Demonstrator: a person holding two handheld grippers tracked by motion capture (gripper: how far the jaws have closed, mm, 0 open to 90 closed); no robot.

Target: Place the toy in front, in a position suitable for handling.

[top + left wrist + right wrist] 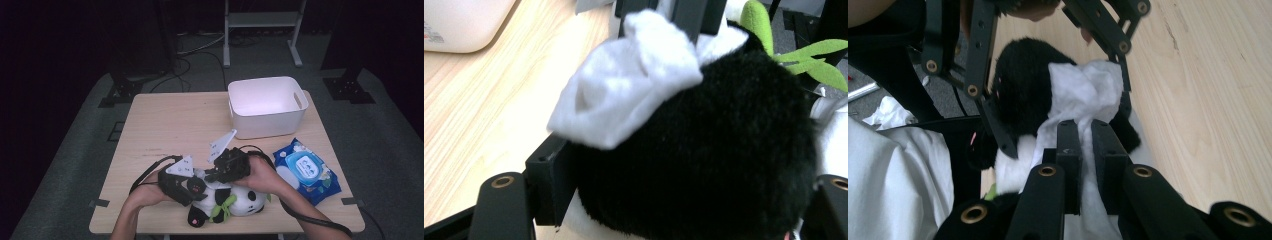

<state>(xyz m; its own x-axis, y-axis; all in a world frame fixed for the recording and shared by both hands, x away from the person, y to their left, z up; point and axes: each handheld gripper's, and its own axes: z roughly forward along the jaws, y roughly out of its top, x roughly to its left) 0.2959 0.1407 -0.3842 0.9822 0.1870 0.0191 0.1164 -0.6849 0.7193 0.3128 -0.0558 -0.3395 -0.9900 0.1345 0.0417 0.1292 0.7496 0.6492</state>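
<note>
Black jaws of the right gripper [1087,131] rise closest in the right gripper view, clenched on a white wet wipe [1087,92] that bunches out past their tips and lies over the black leg of the toy panda [1023,87]. Just beyond, the left gripper [1048,100] frames that same leg from the far side.

From the left gripper view, its jaws stand on either side of the black plush limb [724,150], holding it fast, with the wipe [629,90] draped over the upper edge of the fur. In the high view the panda [235,200] lies on its side at the near edge of the wooden table [170,120], both grippers meeting over its left end, the left gripper [192,186] beside the right gripper [212,175].

Farther out, a blue pack of wipes [306,170] lies at the panda's right, and a white plastic bin [267,106] stands behind it, apart from both.

The step looks like wiping the limb. To do it well, I would keep the left grip firm so the toy cannot slide, drag the wipe along the fur in one direction with light pressure, and keep the wipe pinched tight, since plush snags damp cloth and could pull it free.
</note>
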